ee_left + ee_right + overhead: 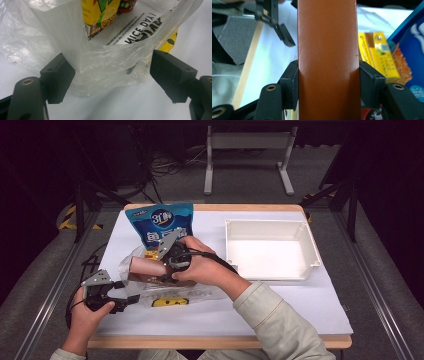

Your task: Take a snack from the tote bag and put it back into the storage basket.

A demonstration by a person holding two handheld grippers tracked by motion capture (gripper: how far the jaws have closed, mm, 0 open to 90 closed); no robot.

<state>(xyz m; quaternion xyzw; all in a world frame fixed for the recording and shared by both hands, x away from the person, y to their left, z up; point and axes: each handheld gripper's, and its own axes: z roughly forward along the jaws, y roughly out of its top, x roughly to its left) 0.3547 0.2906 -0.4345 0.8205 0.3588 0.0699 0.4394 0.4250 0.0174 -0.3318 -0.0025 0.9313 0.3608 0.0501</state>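
Observation:
A clear plastic bag point(195, 292) printed "NICE DAY" lies at the table's front left. In the left gripper view a yellow juice carton point(100, 12) shows inside the bag point(110, 62). My right gripper point(328, 82) is shut on a long brown box point(327, 37). In the high view it point(167, 266) holds that box point(147, 267) level at the bag's mouth. My left gripper point(112, 75) is open, and the bag's crumpled rim lies between its wide-set jaws. It point(131, 299) sits at the bag's left end.
A blue snack bag point(160, 222) stands just behind the plastic bag. A white tray point(315, 252) takes up the right half of the white mat. The table's front edge is close below my left hand. Cables trail off the left side.

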